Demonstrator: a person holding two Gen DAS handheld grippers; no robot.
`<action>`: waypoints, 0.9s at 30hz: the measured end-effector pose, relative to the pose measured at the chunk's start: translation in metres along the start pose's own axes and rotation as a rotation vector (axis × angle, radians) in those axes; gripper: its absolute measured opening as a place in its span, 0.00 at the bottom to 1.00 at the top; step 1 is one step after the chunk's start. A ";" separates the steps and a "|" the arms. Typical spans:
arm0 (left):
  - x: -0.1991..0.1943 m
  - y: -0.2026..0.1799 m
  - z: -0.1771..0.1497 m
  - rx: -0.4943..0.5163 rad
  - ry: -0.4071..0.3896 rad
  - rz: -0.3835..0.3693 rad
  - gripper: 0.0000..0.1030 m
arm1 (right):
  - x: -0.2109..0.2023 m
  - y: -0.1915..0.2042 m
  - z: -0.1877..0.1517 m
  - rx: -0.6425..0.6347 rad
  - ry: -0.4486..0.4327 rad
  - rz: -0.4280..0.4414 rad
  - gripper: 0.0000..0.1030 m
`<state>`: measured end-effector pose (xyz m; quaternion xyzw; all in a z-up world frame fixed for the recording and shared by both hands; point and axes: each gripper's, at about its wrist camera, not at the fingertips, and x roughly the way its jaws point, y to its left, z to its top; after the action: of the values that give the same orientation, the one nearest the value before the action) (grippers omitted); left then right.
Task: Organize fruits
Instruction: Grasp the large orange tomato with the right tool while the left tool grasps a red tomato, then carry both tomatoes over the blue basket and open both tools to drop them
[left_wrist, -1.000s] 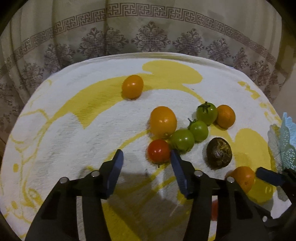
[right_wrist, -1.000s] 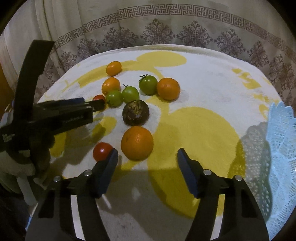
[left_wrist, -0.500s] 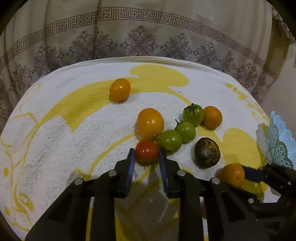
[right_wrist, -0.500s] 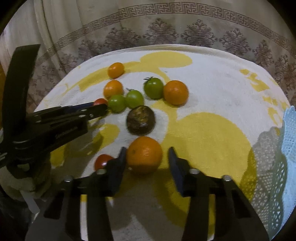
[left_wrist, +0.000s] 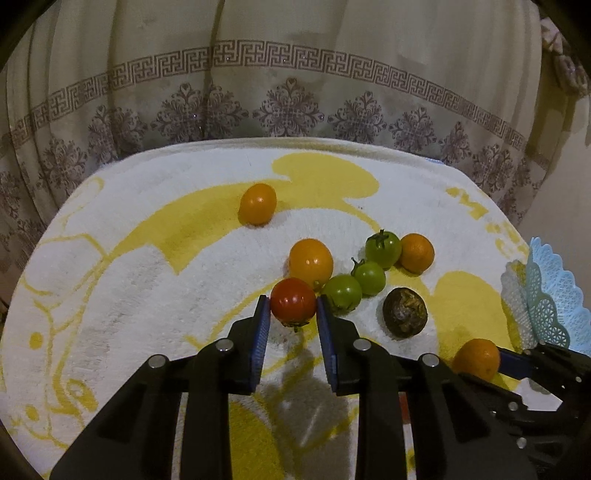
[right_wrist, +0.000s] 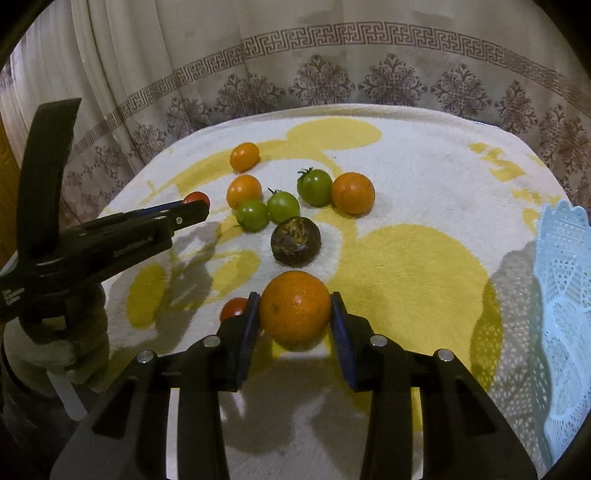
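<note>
On the surface: a white and yellow towel (left_wrist: 147, 258) covers the surface, with fruit scattered across it.
Left hand-held gripper (left_wrist: 291, 314): clamped on a red tomato (left_wrist: 293, 304), its blue pads pressing both sides, just in front of an orange tomato (left_wrist: 310, 263).
Right hand-held gripper (right_wrist: 294, 314): clamped on a large orange (right_wrist: 294, 305), with a second red tomato (right_wrist: 233, 308) just behind its left finger.
Loose fruit: three green tomatoes (right_wrist: 283, 206) cluster together; a dark wrinkled fruit (right_wrist: 295, 242) lies near them; another orange (right_wrist: 352, 192) touches the far green tomato.
Basket: a pale blue lace-edged basket (right_wrist: 561, 295) stands at the right edge.
Person: a gloved hand (right_wrist: 55, 354) holds the left tool.
</note>
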<state>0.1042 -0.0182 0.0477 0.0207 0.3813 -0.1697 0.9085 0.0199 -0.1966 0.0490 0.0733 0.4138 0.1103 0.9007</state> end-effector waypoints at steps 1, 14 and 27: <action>-0.001 -0.001 0.001 0.000 -0.002 -0.002 0.25 | -0.004 0.001 -0.001 0.001 -0.009 -0.001 0.38; -0.037 -0.030 0.000 0.056 -0.069 -0.040 0.25 | -0.077 -0.017 -0.007 0.047 -0.182 -0.050 0.38; -0.077 -0.091 -0.010 0.145 -0.118 -0.134 0.25 | -0.128 -0.075 -0.031 0.135 -0.251 -0.179 0.38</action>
<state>0.0176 -0.0796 0.1033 0.0506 0.3147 -0.2580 0.9121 -0.0742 -0.3010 0.1059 0.1096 0.3094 -0.0085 0.9446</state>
